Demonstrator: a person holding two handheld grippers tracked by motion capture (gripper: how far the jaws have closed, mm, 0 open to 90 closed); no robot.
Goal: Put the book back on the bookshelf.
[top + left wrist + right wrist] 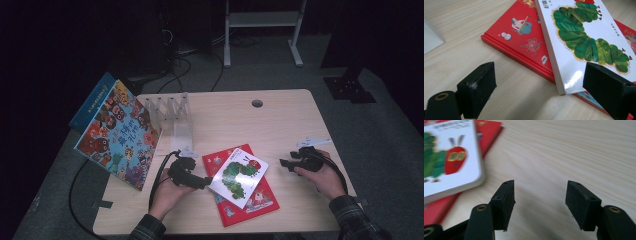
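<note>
A white book with a green caterpillar on its cover (240, 175) (584, 37) lies askew on top of a red book (255, 202) (519, 37) at the front middle of the wooden table (280, 125). My left gripper (205, 182) (541, 92) is low at the white book's near left corner. Its jaws stand open, with that corner between them and neither pad touching it. My right gripper (286, 163) (540, 205) rests to the right of the books, over bare wood, open with nothing between its jaws. The white book (446, 160) shows at the left of the right gripper view.
A large colourful picture book (120, 132) leans tilted at the table's left edge, with a blue book (92, 100) behind it. A clear plastic book rack (172, 117) stands just right of them. A cable hole (257, 103) sits near the far edge.
</note>
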